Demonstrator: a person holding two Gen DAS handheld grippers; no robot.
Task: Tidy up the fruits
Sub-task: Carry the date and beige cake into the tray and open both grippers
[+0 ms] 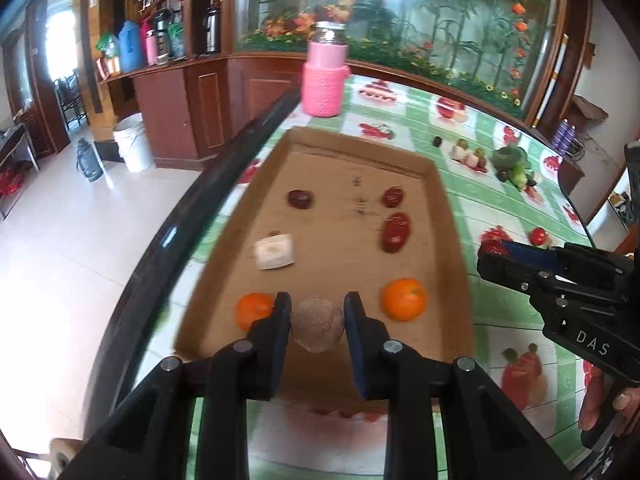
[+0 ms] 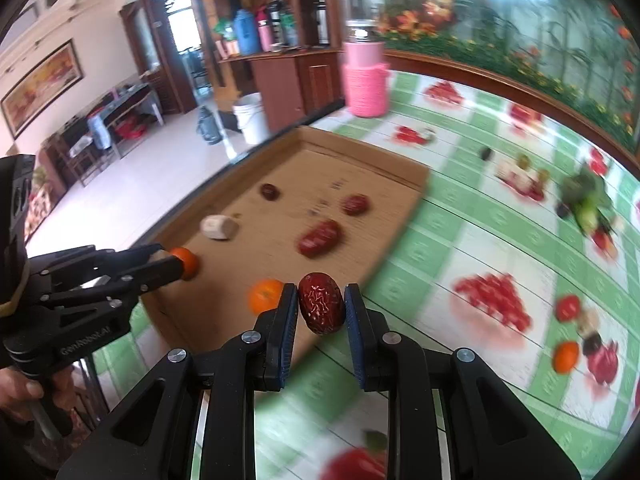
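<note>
A shallow cardboard tray (image 1: 448,208) lies on the fruit-print tablecloth. In it are two oranges (image 1: 404,299) (image 1: 254,310), three red dates (image 1: 396,230), a white cylindrical piece (image 1: 274,252) and a rough brown round fruit (image 1: 319,323). My left gripper (image 1: 318,312) is shut on the brown fruit, over the tray's near end. My right gripper (image 2: 320,306) is shut on a wrinkled red date (image 2: 321,308), held above the tray's near right corner. In the left wrist view the right gripper (image 1: 494,250) shows at the right with the date at its tip.
A pink knit-covered jar (image 1: 325,76) stands beyond the tray's far end. The table's dark edge (image 1: 200,208) runs along the tray's left side, with tiled floor, a white bucket (image 1: 132,144) and wooden cabinets beyond. A flowered glass wall backs the table.
</note>
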